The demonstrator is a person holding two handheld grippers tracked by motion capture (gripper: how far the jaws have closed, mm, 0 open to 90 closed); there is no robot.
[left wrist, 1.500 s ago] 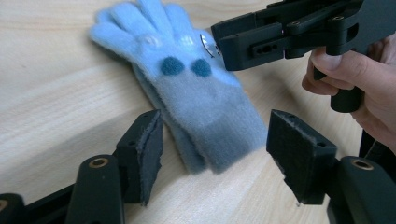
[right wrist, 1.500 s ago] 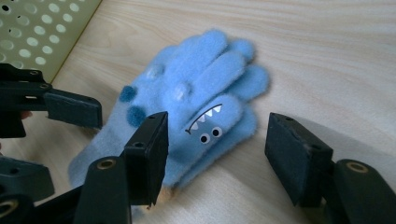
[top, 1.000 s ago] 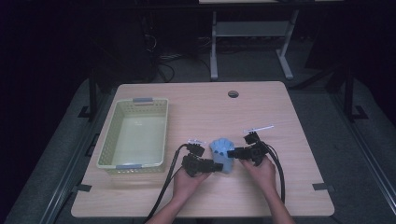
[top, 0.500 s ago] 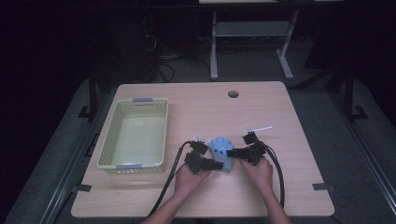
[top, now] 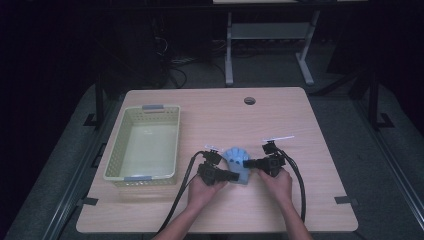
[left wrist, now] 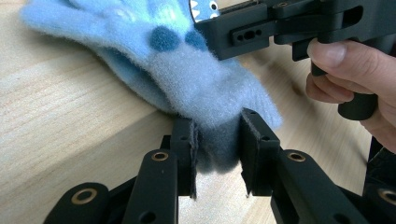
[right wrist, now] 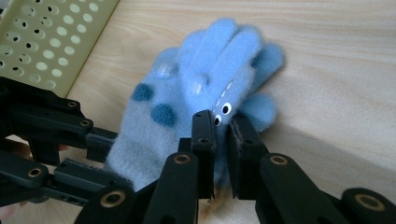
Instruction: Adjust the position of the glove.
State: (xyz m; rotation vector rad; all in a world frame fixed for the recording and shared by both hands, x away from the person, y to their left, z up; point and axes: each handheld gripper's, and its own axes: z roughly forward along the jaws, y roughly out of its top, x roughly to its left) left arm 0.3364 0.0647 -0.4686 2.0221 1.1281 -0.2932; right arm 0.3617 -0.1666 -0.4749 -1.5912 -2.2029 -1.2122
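The blue glove, lying on the bench beside the basket, was clamped at its cuff by the left gripper and at one edge by the right gripper; the thin fleece could slip free if pulled unevenly.

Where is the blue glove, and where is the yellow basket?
glove (right wrist: 187, 93): right gripper view, on its fuzzy palm by the dark spots.
basket (top: 118, 145): high view, on its left wall.
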